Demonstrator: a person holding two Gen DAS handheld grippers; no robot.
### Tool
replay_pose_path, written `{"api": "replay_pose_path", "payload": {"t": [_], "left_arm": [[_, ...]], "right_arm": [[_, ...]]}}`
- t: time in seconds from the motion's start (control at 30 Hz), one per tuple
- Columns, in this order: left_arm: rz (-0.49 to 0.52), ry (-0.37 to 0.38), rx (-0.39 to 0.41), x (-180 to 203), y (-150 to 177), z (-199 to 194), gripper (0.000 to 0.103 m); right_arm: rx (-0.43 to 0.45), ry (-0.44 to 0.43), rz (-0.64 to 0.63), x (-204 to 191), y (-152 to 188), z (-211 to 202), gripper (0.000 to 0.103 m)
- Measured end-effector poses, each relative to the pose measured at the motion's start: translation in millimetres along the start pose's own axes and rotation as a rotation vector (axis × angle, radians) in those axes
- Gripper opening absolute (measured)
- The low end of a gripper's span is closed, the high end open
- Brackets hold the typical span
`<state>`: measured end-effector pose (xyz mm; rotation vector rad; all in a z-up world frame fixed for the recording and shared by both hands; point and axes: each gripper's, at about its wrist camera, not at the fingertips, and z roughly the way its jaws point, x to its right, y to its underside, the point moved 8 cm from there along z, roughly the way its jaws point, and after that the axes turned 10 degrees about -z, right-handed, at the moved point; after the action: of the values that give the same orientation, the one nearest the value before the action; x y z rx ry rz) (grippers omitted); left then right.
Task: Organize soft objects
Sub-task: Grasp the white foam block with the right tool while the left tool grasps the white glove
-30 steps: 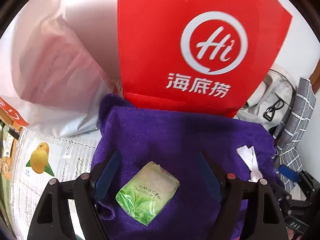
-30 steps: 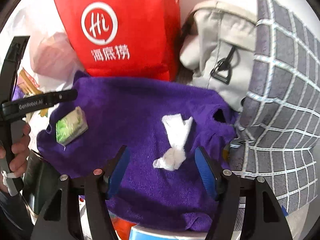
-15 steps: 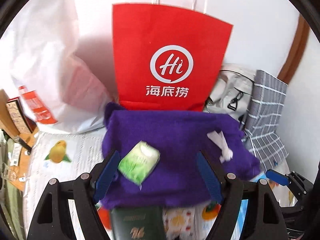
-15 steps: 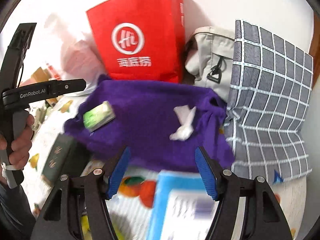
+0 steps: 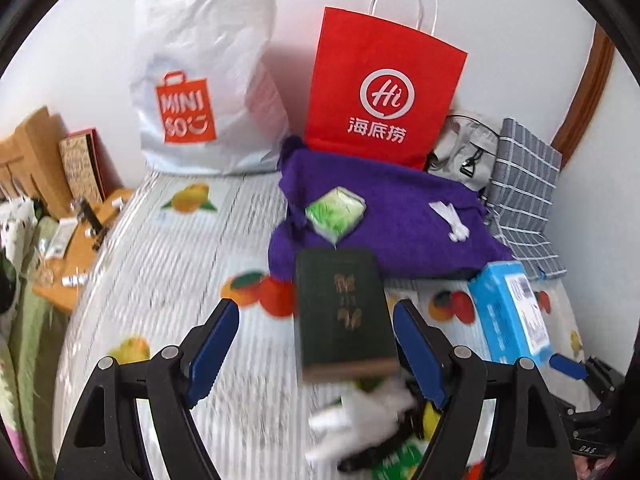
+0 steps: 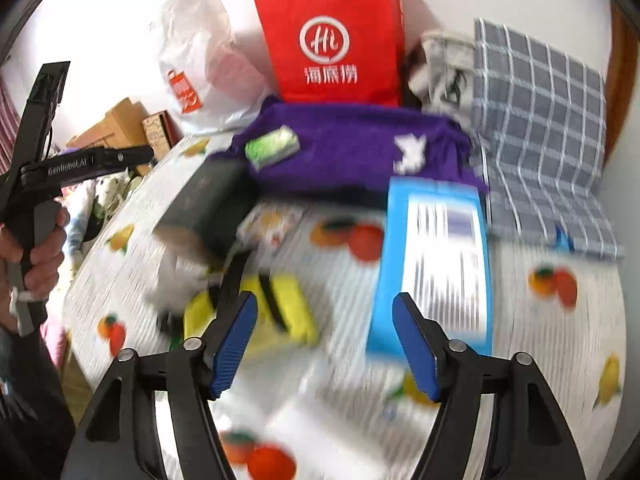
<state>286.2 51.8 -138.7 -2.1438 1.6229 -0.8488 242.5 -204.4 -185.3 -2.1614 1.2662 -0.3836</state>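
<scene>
We've got both tongs, left [image 5: 316, 344] and right [image 6: 325, 338], open and empty. Purple towel [image 5: 400, 216] at 12 o'clock carries the tissue pack [image 5: 336, 212] and crumpled tissue [image 5: 450, 216]; sorting barely started.

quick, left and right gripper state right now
left gripper: open, holding nothing
right gripper: open, holding nothing; jaws just opened a little wider

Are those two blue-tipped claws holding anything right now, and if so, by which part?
Nothing is held. The left gripper and right gripper both stand open above the table, with nothing pinched between their pads.
</scene>
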Motion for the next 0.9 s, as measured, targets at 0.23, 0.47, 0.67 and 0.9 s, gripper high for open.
{"api": "replay_pose_path", "payload": {"t": [0.23,0.47,0.67,0.9], "left_arm": [[-0.012,0.039,-0.008,-6,44,-16,0.078],[0.006,0.036,-0.033,-9,80,-16,0.078],[0.001,0.031,-0.054,-10,102,-5,0.078],[0.043,-0.001,-0.051,6,107,15,0.078]], "right_arm": [[0.013,0.012,-0.019,-10,53,-11,0.076],[0.002,0.067,-0.072,-17,74,10,0.068],[0.063,0.051,-0.021,-13,76,-1,0.051],[0.111,0.110,0.048,4,81,-29,0.051]]}}
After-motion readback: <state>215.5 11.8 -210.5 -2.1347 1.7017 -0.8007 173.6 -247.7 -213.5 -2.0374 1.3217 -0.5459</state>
